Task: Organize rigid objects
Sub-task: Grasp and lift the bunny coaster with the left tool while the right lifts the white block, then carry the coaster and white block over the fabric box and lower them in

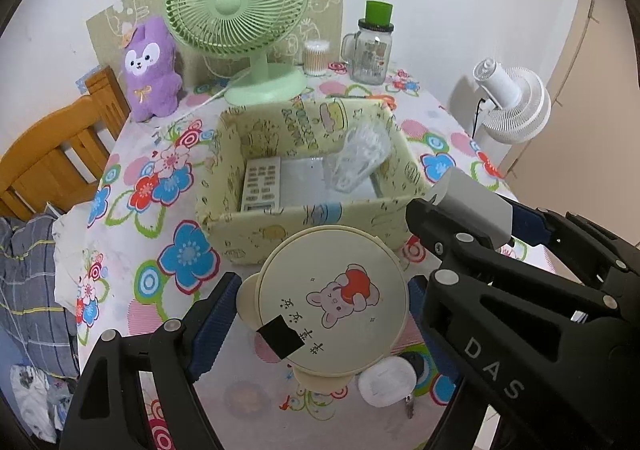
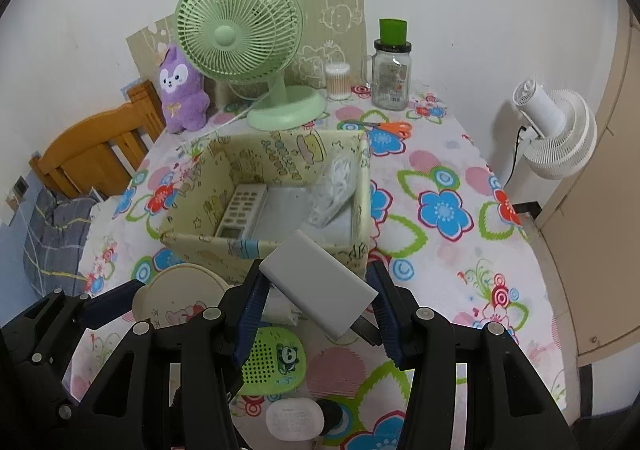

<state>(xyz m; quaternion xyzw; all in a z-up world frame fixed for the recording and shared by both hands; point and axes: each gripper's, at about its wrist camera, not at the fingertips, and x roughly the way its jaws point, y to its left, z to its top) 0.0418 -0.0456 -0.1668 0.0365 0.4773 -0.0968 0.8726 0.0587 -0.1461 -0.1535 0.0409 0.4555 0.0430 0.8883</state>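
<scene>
In the left wrist view my left gripper (image 1: pixel 324 284) is shut on a round cream lidded container (image 1: pixel 332 302) with a bunny picture, held above the table in front of the yellow patterned storage box (image 1: pixel 312 215). In the right wrist view my right gripper (image 2: pixel 316 278) is shut on a grey power bank (image 2: pixel 320 286), tilted, just before the box's (image 2: pixel 200 246) front wall. The box holds a white remote control (image 2: pixel 242 215) and a clear plastic bag (image 2: pixel 336 185). The power bank (image 1: pixel 472 201) also shows at the right of the left wrist view.
Behind the box stand a green desk fan (image 1: pixel 240 9), a purple plush (image 1: pixel 150 69), a cotton swab tub (image 1: pixel 316 57) and a glass jar (image 1: pixel 372 49). Orange scissors (image 2: pixel 394 127) lie behind the box. A green panda case (image 2: pixel 276 362) and a white case (image 2: pixel 294 420) lie below the grippers. A wooden chair (image 1: pixel 60 153) stands left.
</scene>
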